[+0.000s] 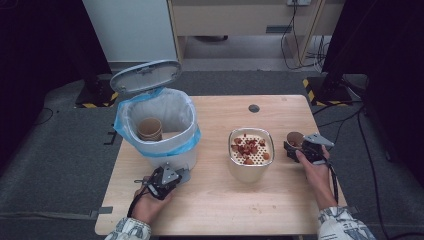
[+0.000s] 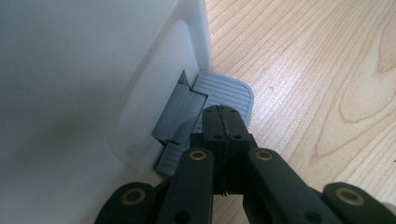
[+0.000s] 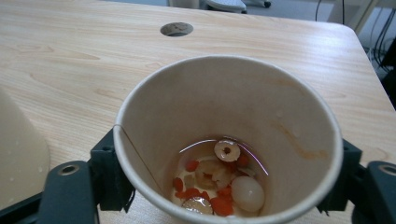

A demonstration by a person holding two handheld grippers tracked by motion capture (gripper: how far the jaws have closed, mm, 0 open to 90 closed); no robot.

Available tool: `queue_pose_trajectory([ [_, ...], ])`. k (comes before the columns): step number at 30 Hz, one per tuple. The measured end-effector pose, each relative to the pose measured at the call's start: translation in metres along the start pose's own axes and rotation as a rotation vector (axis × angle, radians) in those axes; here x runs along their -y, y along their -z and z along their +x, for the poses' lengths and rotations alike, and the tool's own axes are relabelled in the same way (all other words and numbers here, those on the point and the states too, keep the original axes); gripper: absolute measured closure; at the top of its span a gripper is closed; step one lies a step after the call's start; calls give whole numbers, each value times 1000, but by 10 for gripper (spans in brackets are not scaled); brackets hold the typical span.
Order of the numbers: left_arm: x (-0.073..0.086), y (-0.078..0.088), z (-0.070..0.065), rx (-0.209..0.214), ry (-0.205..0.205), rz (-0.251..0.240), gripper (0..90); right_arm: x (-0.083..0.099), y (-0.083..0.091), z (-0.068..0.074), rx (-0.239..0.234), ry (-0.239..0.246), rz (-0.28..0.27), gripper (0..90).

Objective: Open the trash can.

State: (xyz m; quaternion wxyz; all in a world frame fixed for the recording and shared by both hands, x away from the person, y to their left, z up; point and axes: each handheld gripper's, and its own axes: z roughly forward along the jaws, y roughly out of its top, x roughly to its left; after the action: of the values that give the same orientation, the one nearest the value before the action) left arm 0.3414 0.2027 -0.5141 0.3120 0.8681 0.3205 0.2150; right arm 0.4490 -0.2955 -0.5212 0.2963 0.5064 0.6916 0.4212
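Note:
A white pedal bin (image 1: 186, 156) with a blue liner stands at the table's left, its grey lid (image 1: 146, 76) raised. My left gripper (image 1: 183, 175) is shut, with nothing between its jaws. In the left gripper view its tips (image 2: 223, 112) rest on the bin's grey ribbed pedal (image 2: 229, 91). At the right, my right gripper (image 1: 296, 148) is shut on a brown paper cup (image 1: 294, 138). The right gripper view has the jaws on both sides of the cup (image 3: 261, 102), which holds a little liquid with red berries and pale fruit pieces (image 3: 219, 182).
A cream container (image 1: 250, 170) topped by a perforated strainer with reddish fruit bits stands at mid-table, just left of the cup. Another paper cup (image 1: 150, 128) lies inside the bin. A cable hole (image 1: 254, 108) sits near the table's far edge.

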Motion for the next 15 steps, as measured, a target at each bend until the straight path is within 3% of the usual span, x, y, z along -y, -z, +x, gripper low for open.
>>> queue_pose_trajectory([
  [15, 0, 0, 0, 3, 5, -1, 899, -17, 22, -8, -48, 71, -45, 304],
])
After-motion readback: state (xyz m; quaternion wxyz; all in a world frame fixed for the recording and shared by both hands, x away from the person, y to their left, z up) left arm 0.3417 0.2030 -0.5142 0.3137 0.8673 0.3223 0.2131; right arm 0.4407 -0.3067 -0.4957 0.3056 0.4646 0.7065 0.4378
